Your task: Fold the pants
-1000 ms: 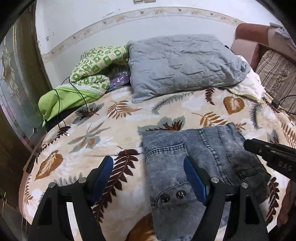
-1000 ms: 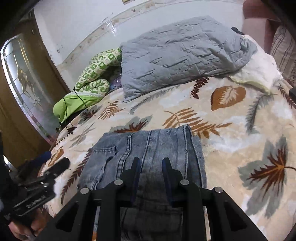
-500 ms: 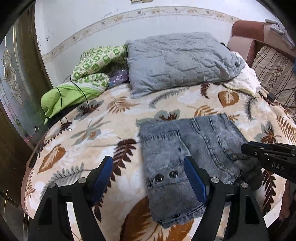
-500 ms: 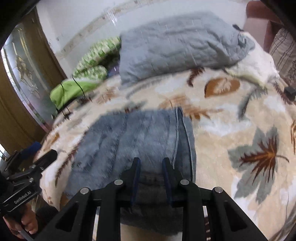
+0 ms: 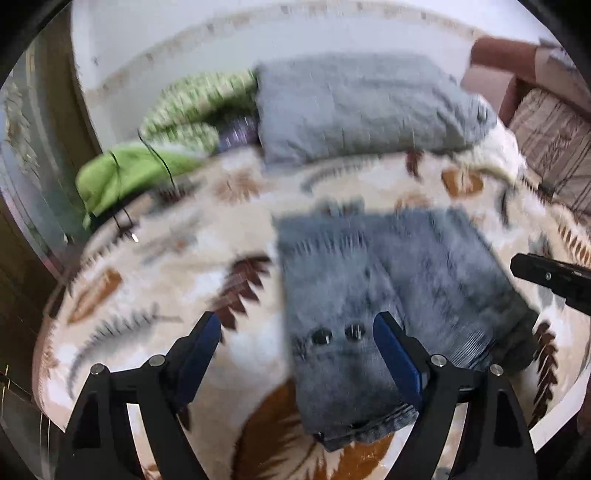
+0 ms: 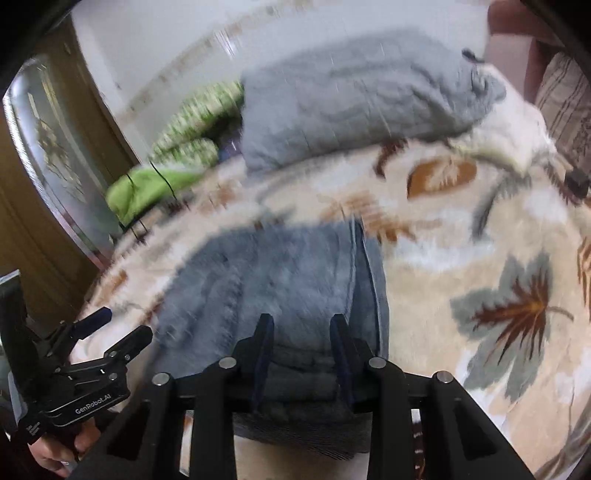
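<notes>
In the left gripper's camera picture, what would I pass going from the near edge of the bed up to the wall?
Folded jeans → leaf-print blanket → grey quilted pillow → white wall.

Folded grey denim pants [image 5: 388, 295] on bed

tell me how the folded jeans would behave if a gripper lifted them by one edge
The folded jeans look like thick denim in several layers, so probably heavy for their size. They are cloth, so lifted by one edge they would likely droop and unfold. On the fuzzy leaf-print blanket they would probably drag, not slide.
</notes>
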The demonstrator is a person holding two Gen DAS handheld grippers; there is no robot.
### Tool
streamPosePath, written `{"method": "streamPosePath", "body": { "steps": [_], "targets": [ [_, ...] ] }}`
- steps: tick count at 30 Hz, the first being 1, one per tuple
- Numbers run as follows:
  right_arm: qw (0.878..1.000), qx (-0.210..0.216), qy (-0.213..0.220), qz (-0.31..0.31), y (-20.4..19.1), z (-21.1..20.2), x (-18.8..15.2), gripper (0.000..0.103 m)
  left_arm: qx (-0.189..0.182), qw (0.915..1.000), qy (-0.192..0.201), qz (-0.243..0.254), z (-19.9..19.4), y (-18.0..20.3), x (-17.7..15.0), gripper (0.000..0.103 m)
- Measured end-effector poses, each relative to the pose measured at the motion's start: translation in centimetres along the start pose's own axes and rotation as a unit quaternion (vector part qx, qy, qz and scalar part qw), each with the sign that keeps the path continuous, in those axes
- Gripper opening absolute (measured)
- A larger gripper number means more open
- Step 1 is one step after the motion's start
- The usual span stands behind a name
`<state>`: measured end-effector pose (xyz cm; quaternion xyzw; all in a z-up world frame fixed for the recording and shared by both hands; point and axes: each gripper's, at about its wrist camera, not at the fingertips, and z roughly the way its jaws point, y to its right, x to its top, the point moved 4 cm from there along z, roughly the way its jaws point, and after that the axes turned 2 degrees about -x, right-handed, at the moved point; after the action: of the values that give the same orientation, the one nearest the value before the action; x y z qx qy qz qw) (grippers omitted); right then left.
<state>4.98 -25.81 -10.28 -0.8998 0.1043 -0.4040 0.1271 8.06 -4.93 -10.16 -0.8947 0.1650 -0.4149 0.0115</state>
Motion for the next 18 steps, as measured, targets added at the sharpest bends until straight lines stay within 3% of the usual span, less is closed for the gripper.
{"method": "streamPosePath", "body": {
  "steps": [1, 2, 7, 18],
  "targets": [
    [1.000, -0.002, 0.019, -0.001, -0.2, -0.9, 0.2, 0.064, 0.005, 0.9999, 0.014, 0.000, -0.7, -0.2, 0.5, 0.086],
    [0.999, -0.006, 0.036, -0.003, -0.4, -1.5, 0.4, 0.067, 0.009, 0.9996, 0.027, 0.000, -1.4, -0.3, 1.0, 0.086],
    [0.997, -0.001, 0.080, -0.021, -1.9, -4.1, 0.3, 0.067, 0.035, 0.9963, 0.078, 0.005, -4.7, -0.9, 2.9, 0.086],
    [0.996, 0.019, 0.083, 0.014, -0.8, -5.3, -0.1, 0.067, 0.027, 0.9964, 0.080, -0.003, -6.4, -1.4, 3.1, 0.086]
  ]
}}
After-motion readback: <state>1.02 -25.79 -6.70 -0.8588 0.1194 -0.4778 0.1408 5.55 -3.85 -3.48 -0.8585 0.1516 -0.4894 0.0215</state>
